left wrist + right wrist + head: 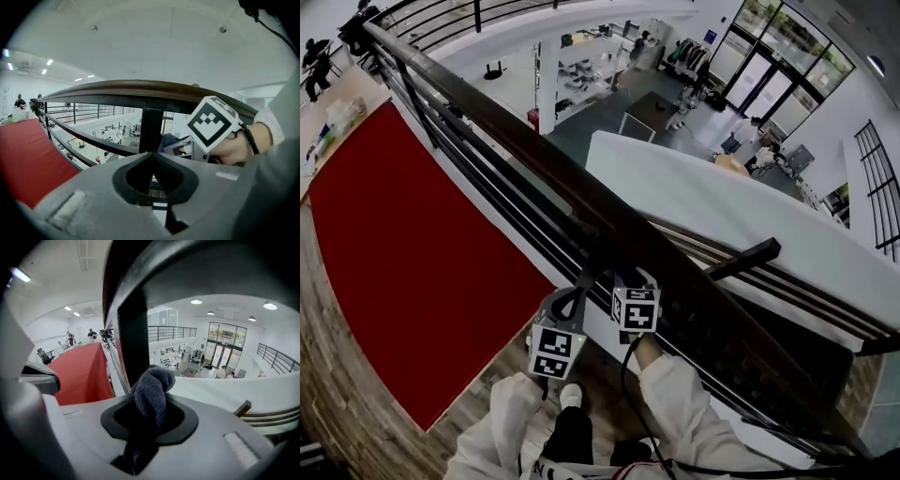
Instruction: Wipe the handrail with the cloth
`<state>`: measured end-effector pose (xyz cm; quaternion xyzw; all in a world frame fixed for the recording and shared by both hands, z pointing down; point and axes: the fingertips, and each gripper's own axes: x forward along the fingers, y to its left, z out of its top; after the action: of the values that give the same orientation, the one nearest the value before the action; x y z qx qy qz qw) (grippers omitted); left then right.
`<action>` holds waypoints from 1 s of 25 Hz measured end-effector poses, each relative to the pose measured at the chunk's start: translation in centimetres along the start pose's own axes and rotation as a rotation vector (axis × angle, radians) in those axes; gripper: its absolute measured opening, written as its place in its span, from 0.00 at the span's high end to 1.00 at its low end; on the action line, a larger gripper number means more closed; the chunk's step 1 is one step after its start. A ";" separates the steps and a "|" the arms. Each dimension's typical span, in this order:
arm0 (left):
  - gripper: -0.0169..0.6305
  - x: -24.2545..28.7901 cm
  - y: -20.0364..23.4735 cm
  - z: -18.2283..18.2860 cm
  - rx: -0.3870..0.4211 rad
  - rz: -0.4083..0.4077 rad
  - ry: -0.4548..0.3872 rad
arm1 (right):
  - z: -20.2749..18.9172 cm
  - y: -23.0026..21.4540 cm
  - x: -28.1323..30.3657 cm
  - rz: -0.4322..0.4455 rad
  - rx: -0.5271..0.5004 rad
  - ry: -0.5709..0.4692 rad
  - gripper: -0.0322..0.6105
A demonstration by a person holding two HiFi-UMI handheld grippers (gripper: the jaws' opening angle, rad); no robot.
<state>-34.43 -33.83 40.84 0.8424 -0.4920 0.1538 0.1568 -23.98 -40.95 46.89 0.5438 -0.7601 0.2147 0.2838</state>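
the right gripper (150, 414) is pinching a dark blue-grey cloth (153, 389), which is bunched into a thick wad sticking out past its jaws. the wad sits low on the near side of the handrail (187, 268), under the rail's lower edge and just beside the black post (133, 343). i cannot tell whether it touches either one. the left gripper (151, 161) has its jaws pressed together on nothing and hangs just beside the right one, lower and further from the rail, facing the same post.

what could go wrong, as i judge it:
- the cloth is wadded, so only a small knob would rub the wood and much of the rail could be missed.
- the wad is right by the post, so a sideways stroke along the underside could snag there and drag the cloth out of the jaws.
- beyond the rail is an open drop to the floor below, so a loosened cloth could fall out of reach.
- the two grippers are close together, so a long stroke could knock one against the other.

no bin, bucket or other container shows near the rail. the shelves far below are too small to read.
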 end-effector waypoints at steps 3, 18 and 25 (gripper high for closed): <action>0.97 -0.5 0.6 -0.5 -0.012 0.007 0.005 | -0.1 0.2 1.0 -0.018 -0.032 0.031 0.81; 0.97 -0.6 0.8 -0.6 -0.008 -0.010 0.014 | 0.3 1.2 1.5 -0.005 -0.093 0.024 0.81; 0.97 -1.6 -1.4 -2.0 -0.052 -0.004 0.033 | -1.5 -0.6 -0.4 -0.012 -0.097 0.045 0.81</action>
<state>-34.15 -31.12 41.88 0.8365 -0.4914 0.1543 0.1872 -23.07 -39.94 47.76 0.5292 -0.7596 0.1880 0.3279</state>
